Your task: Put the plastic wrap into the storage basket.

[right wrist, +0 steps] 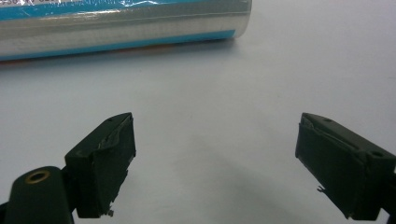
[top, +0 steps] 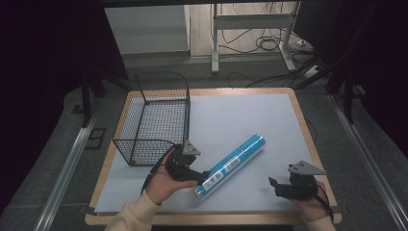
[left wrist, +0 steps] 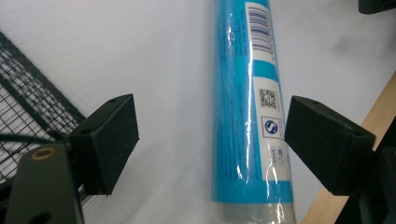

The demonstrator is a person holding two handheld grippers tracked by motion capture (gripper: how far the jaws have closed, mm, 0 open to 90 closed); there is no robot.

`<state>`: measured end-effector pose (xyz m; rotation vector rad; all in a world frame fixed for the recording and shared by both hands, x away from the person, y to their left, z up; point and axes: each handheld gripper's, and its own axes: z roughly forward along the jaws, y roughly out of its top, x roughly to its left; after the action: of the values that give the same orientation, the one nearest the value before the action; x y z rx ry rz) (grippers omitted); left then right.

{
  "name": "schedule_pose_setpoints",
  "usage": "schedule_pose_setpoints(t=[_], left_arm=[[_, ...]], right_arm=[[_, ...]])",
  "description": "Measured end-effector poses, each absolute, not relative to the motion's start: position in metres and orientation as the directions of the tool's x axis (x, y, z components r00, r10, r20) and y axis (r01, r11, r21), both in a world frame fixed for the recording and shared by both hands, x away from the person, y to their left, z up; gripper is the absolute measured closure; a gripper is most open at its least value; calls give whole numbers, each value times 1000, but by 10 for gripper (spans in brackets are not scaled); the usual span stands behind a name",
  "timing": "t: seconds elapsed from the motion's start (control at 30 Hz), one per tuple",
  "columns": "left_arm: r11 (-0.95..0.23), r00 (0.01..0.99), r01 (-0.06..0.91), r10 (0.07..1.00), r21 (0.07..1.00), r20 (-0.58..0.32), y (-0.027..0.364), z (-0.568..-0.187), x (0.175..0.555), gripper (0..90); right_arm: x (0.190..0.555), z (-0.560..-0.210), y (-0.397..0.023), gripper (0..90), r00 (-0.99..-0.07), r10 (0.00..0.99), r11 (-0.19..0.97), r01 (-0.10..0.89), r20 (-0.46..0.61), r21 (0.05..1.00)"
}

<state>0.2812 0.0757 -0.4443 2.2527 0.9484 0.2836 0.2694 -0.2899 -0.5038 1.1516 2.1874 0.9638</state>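
Observation:
A long blue tube [top: 235,161] with a white label lies slantwise on the pale mat [top: 240,115], its near end toward the front edge. My left gripper [top: 202,177] sits at that near end. In the left gripper view the tube [left wrist: 243,116] runs up between the two black pads of the left gripper [left wrist: 212,130]. The right pad [left wrist: 322,140] stands close beside the tube, the left pad is well off it, and the jaws are open. My right gripper [top: 275,185] rests at the front right, apart from the tube. The right gripper [right wrist: 215,154] is open over bare mat, with the tube [right wrist: 116,23] across the top.
A black wire basket [top: 161,73] stands at the table's left, just behind the left hand, and its mesh [left wrist: 28,102] appears beside the left jaw. The wooden table edge [top: 308,144] frames the mat. Desk legs and cables lie on the floor beyond.

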Motion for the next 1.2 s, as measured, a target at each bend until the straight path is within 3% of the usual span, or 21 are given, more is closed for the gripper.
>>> schedule_pose_setpoints(t=[1.2], left_arm=[[-604, 764, 563, 640, 564, -78, 10, -460, 308, 159]], right_arm=[[269, -503, -291, 126, -530, 842, 402, 491, -102, 773]])
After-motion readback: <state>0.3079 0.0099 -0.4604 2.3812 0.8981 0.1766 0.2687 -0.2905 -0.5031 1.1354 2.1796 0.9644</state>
